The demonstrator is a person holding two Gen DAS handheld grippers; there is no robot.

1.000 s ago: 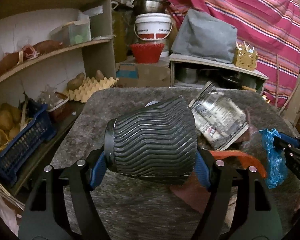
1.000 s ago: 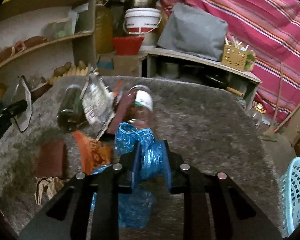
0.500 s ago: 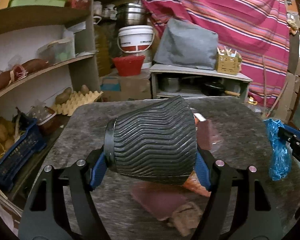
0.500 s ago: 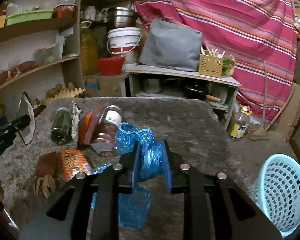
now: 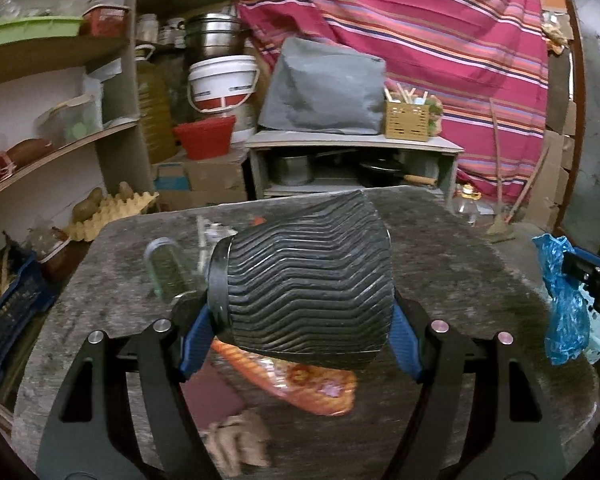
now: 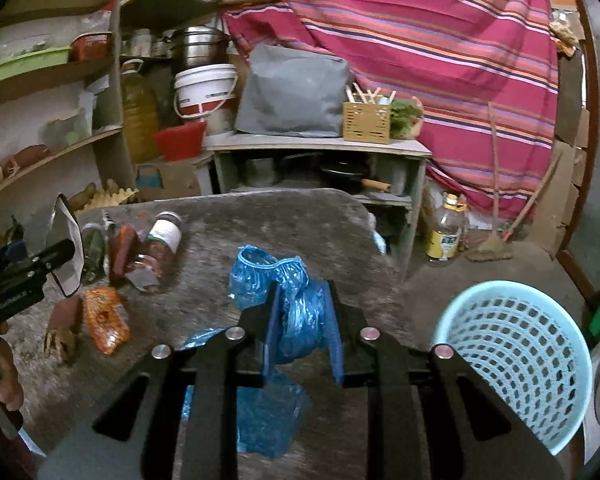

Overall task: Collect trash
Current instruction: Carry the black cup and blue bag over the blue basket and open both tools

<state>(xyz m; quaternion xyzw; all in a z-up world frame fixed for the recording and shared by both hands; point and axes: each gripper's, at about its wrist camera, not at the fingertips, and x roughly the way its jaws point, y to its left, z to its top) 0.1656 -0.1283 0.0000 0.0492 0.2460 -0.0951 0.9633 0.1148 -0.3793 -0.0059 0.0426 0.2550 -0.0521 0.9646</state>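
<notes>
My left gripper (image 5: 300, 332) is shut on a black ribbed cup (image 5: 304, 276), held sideways above the grey table (image 5: 440, 248). It also shows at the left edge of the right wrist view (image 6: 66, 256). My right gripper (image 6: 302, 328) is shut on a crumpled blue plastic bag (image 6: 296, 308), which also shows in the left wrist view (image 5: 560, 304). A light blue perforated basket (image 6: 512, 356) stands on the floor to the right of the table. An orange snack wrapper (image 6: 106, 318), a jar (image 6: 160, 248) and a dark bottle (image 6: 94, 250) lie on the table.
Shelves (image 5: 60, 148) with potatoes and egg trays line the left. A low cabinet (image 6: 320, 168) with a grey bag stands behind the table. An oil bottle (image 6: 444, 228) and a broom (image 6: 496, 240) are on the floor at right. A striped cloth hangs behind.
Both grippers have pulled back and swung right, each still holding its item. The blue basket has come into the right wrist view, and the table trash lies farther left.
</notes>
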